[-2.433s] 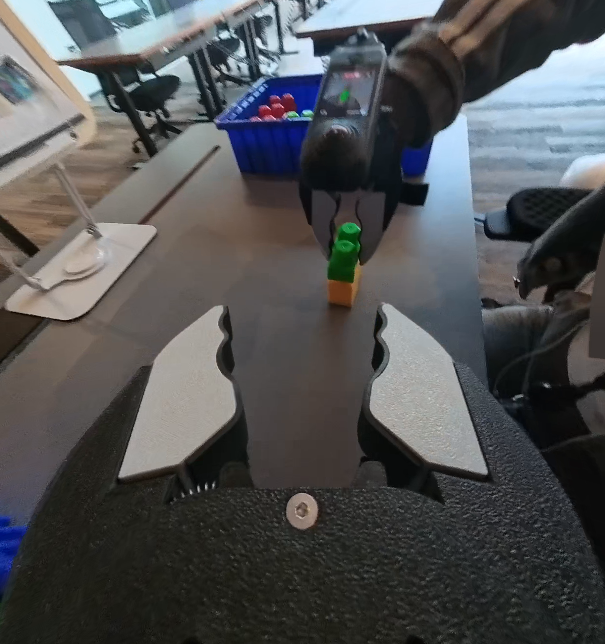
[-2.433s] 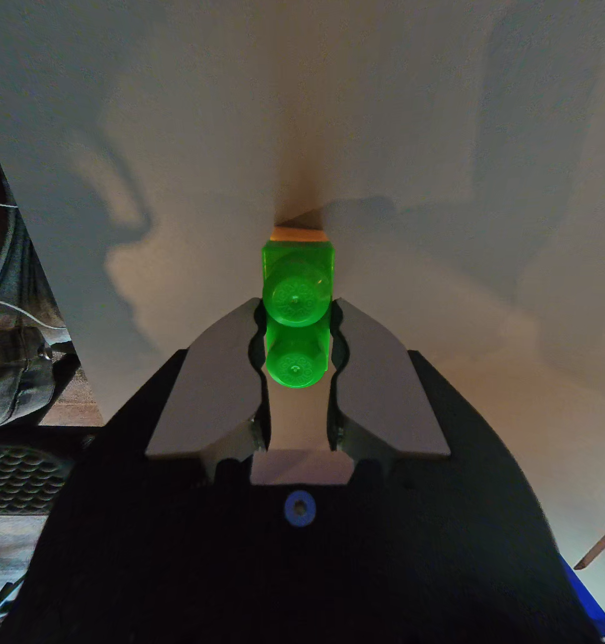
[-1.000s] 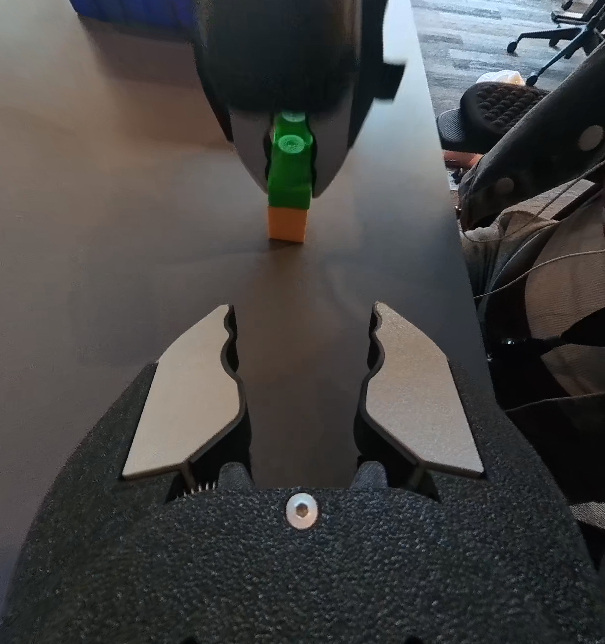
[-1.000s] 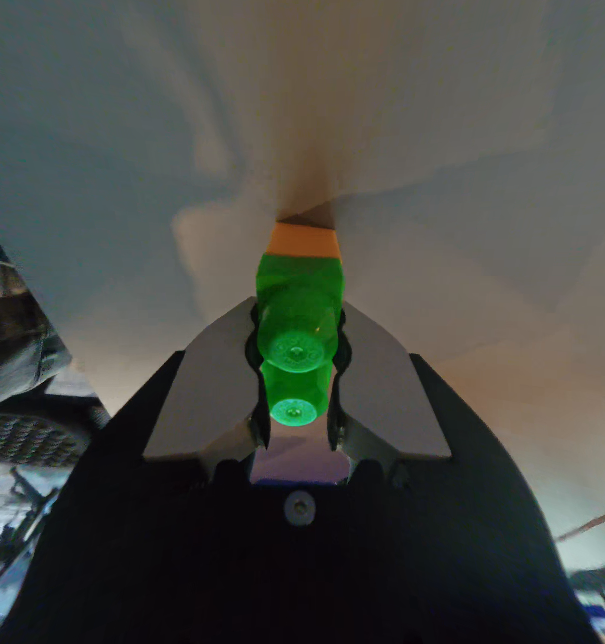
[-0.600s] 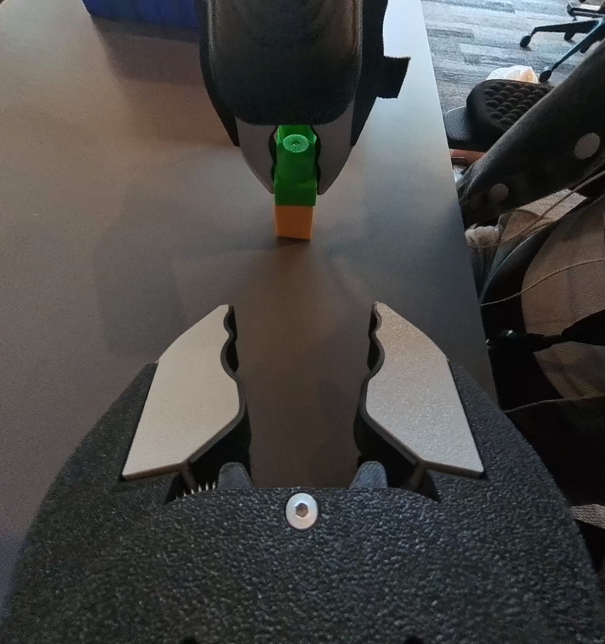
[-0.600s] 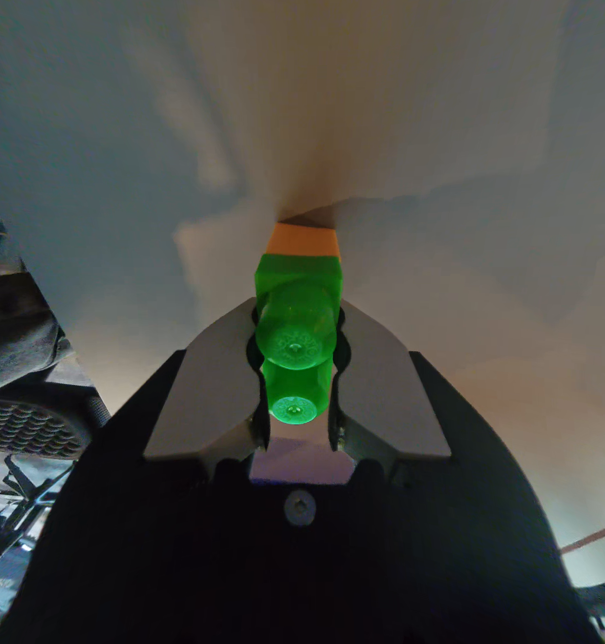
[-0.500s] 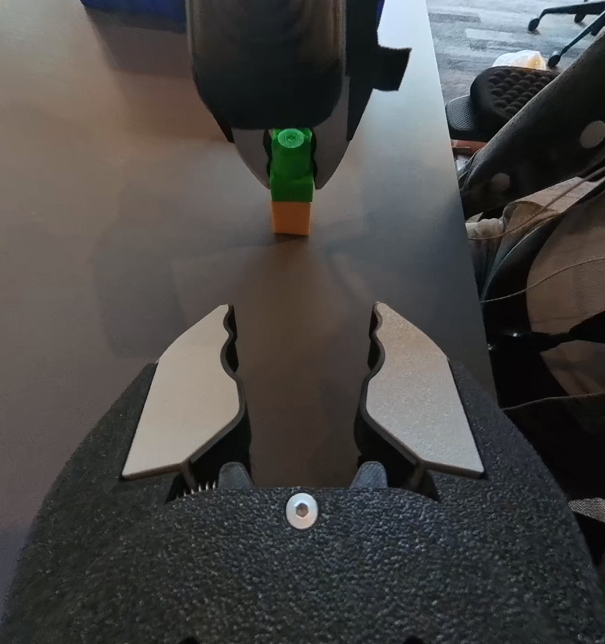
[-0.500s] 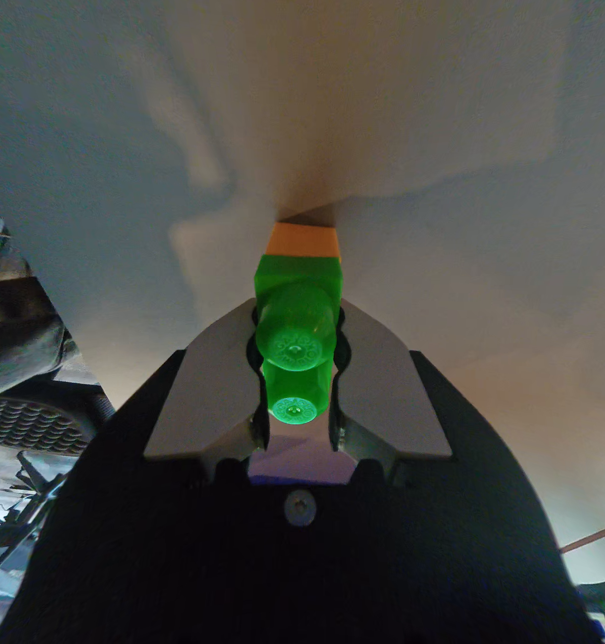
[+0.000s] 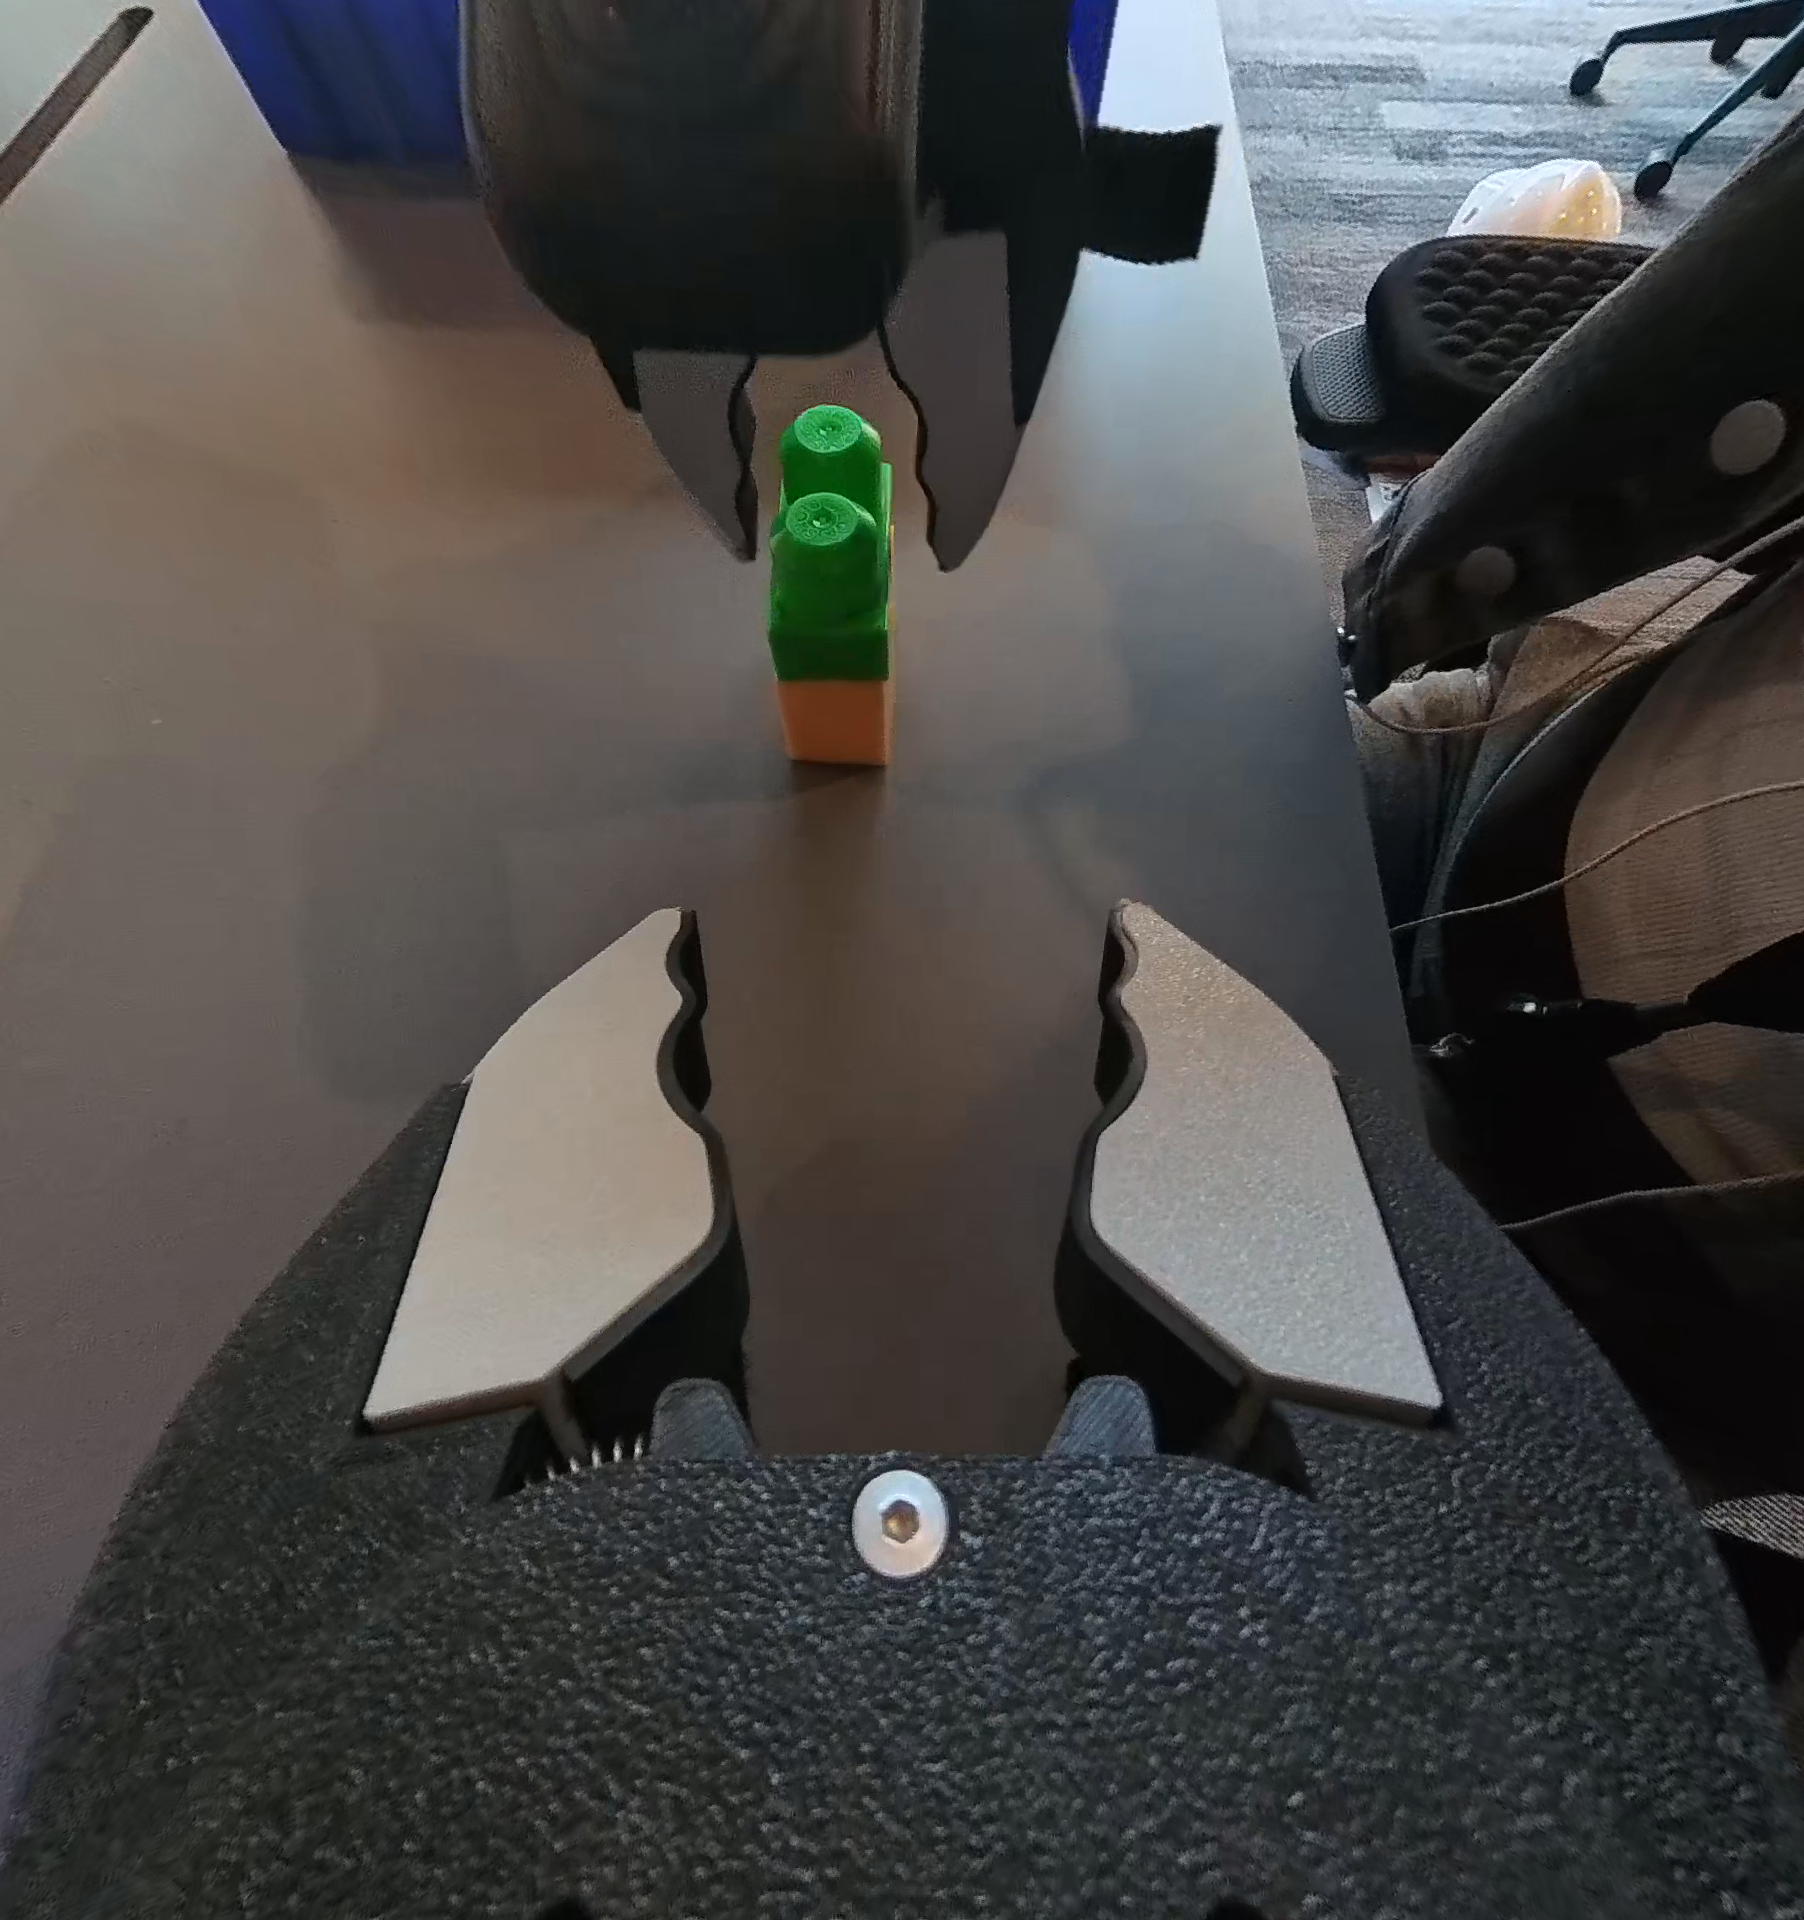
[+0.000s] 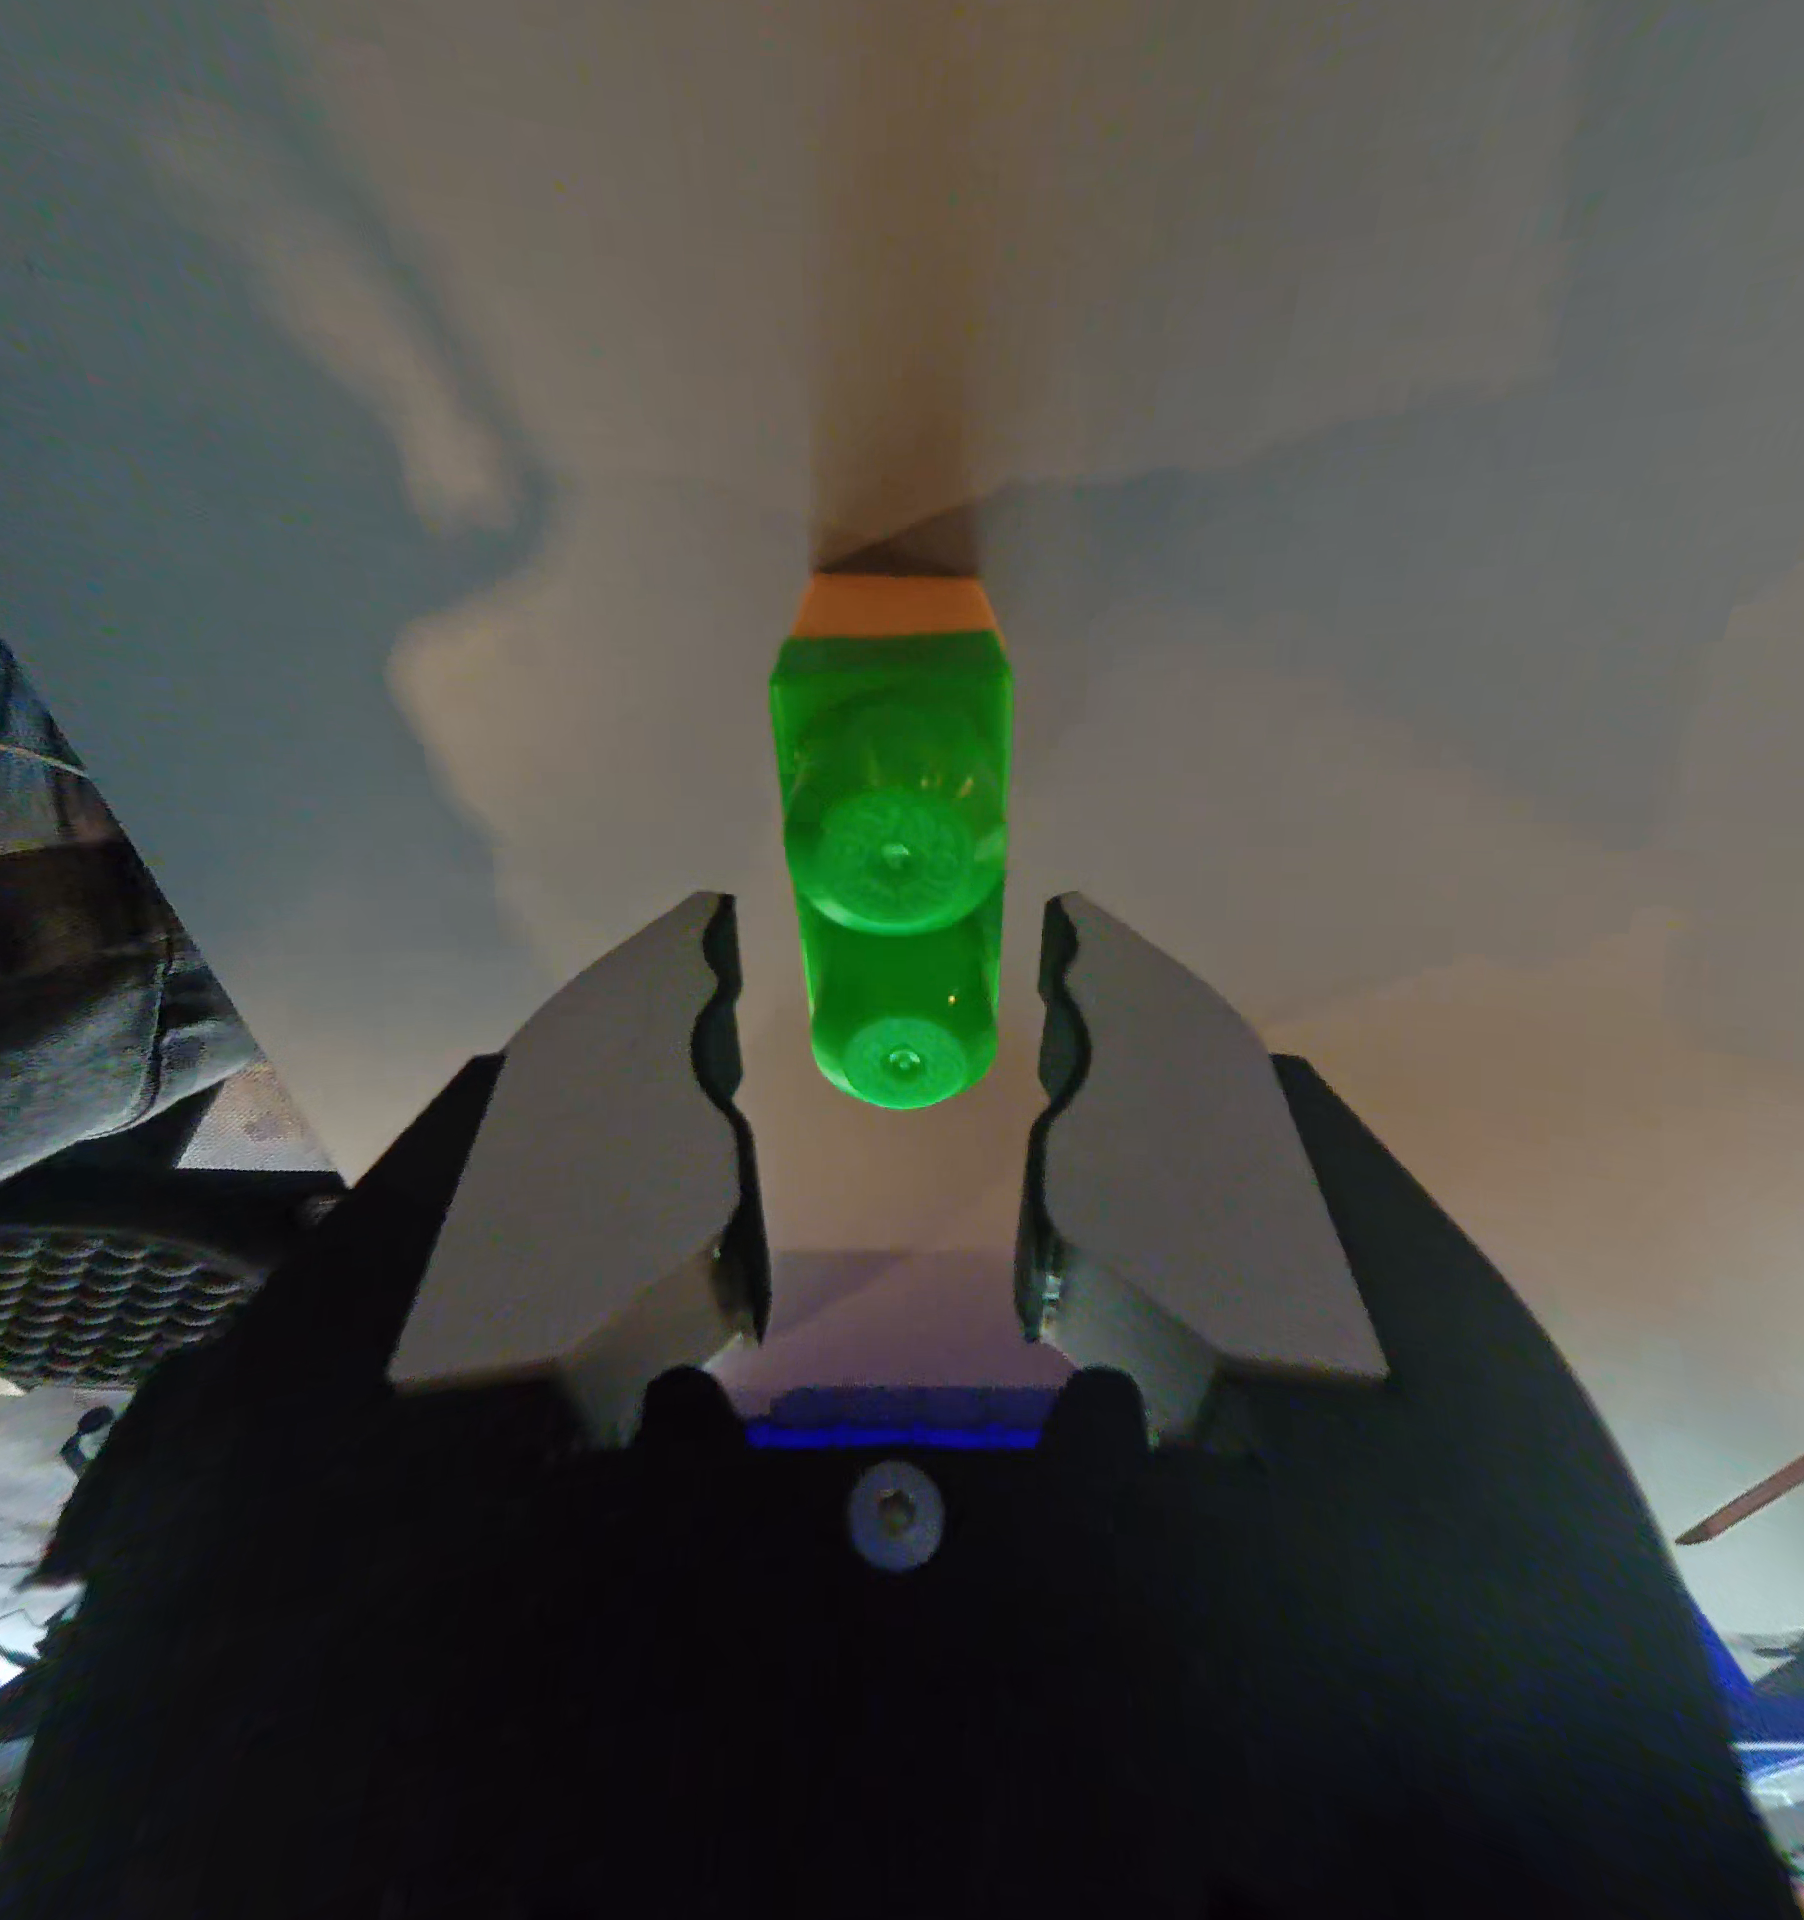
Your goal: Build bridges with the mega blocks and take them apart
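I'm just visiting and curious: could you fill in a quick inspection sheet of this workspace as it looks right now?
Surface: dark table, bare around the blocks.
Job's things: green block stacked on orange block, standing upright.
Clutter: blue object at the table's far end.
Grippers: right gripper hangs over the green block, jaws open, not touching; left gripper open, empty, short of the stack.
Cables: thin cords over a person's clothing, right.
Surroundings: office chair, carpet floor.
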`<state>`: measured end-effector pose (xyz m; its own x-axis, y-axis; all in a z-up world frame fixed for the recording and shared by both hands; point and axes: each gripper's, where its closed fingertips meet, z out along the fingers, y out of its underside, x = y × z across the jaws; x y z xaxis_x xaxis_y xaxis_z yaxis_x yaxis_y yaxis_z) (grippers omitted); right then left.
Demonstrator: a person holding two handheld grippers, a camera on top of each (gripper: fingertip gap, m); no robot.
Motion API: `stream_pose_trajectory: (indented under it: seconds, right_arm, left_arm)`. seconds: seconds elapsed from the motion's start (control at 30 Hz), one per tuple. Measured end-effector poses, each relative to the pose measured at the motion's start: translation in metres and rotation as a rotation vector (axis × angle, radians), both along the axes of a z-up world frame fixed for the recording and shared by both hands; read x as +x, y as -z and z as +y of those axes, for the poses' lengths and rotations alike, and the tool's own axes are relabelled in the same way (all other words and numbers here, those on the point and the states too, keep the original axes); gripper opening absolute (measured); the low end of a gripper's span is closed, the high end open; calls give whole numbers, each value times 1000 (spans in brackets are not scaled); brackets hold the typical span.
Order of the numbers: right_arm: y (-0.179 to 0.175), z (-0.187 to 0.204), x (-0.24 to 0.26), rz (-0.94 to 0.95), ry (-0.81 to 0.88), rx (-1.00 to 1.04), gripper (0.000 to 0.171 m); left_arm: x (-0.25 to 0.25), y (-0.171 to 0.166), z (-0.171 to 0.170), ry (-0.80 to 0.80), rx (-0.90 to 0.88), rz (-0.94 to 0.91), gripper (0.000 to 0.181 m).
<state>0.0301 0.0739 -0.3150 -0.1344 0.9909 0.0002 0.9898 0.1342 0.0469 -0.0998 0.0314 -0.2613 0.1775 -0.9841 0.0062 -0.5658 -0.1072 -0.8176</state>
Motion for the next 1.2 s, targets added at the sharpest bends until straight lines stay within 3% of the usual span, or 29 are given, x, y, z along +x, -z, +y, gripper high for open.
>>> stream_pose_trajectory:
  seconds: [0.2, 0.43, 0.7, 0.83, 1.03, 1.2]
  right_arm:
    - [-1, 0, -1, 13, -1, -10, 36]
    - [-11, 2, 0, 41, -11, -13, 35]
    - [-60, 20, 24, 98, 101, 2, 35]
    - [-96, 47, 69, 79, 259, 48, 35]
    - [-147, 103, 188, 27, 668, 129, 35]
    - [-152, 131, 292, -39, 988, 146, 35]
  left_arm:
    - [-1, 1, 0, -1, -1, 6, 72]
    - [-1, -1, 0, 0, 6, -3, 71]
    - [2, -3, -2, 7, 3, -16, 71]
    - [2, -3, -2, 4, 4, -12, 71]
    - [2, -6, -2, 5, 10, -16, 71]
    - [3, -6, -1, 1, 8, -21, 70]
